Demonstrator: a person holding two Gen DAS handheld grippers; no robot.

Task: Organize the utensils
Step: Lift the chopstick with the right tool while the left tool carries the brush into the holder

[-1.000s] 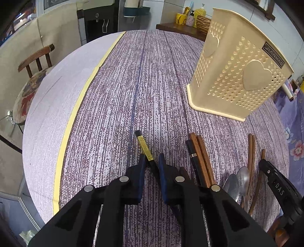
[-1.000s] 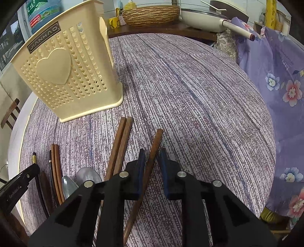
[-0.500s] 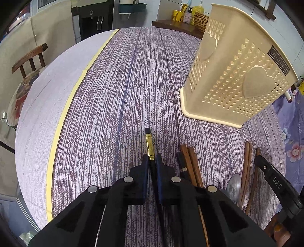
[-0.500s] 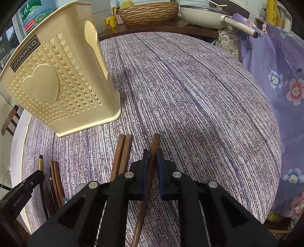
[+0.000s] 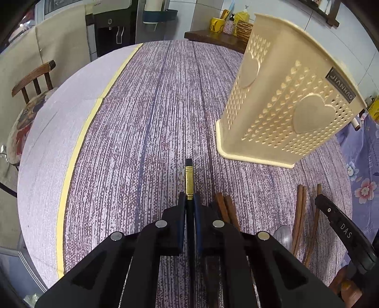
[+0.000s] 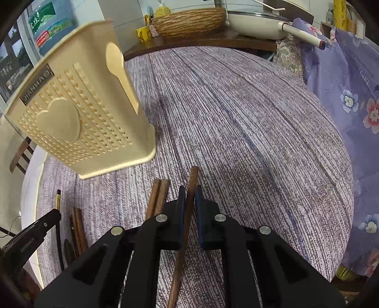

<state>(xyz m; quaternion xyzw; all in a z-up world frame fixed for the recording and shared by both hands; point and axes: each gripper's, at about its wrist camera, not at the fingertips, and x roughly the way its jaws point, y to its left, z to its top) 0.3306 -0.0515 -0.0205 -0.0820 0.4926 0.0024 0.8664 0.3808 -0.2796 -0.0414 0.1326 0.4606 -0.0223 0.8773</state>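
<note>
left wrist view is showing the left gripper (image 5: 189,201) clamping its blue pads on a black chopstick (image 5: 188,180) with a gold band. its long axis is running straight ahead along the fingers, the banded end pointing away toward the far side of the table and sticking out past the fingertips. right wrist view is showing the right gripper (image 6: 188,196) pinching a brown wooden chopstick (image 6: 192,180) the same way; its axis is leaning slightly right of the fingers' line, the far end pointing forward and the near end passing back under the gripper body.

just left of it a pair of brown chopsticks (image 6: 157,196) is lying on the cloth, pointing roughly the same way. the cream perforated utensil holder (image 6: 78,118) with heart shapes is standing upright ahead of both grippers, apart from them. a spoon (image 5: 283,234) is lying among more chopsticks near the table's near edge.

the round table is wearing a purple streaked tablecloth (image 5: 154,113). a wooden chair (image 5: 33,78) is standing at the left, a wicker basket (image 6: 189,20) and a white pan (image 6: 260,23) are sitting on a counter behind, and a purple floral fabric (image 6: 350,94) is hanging at the right.
</note>
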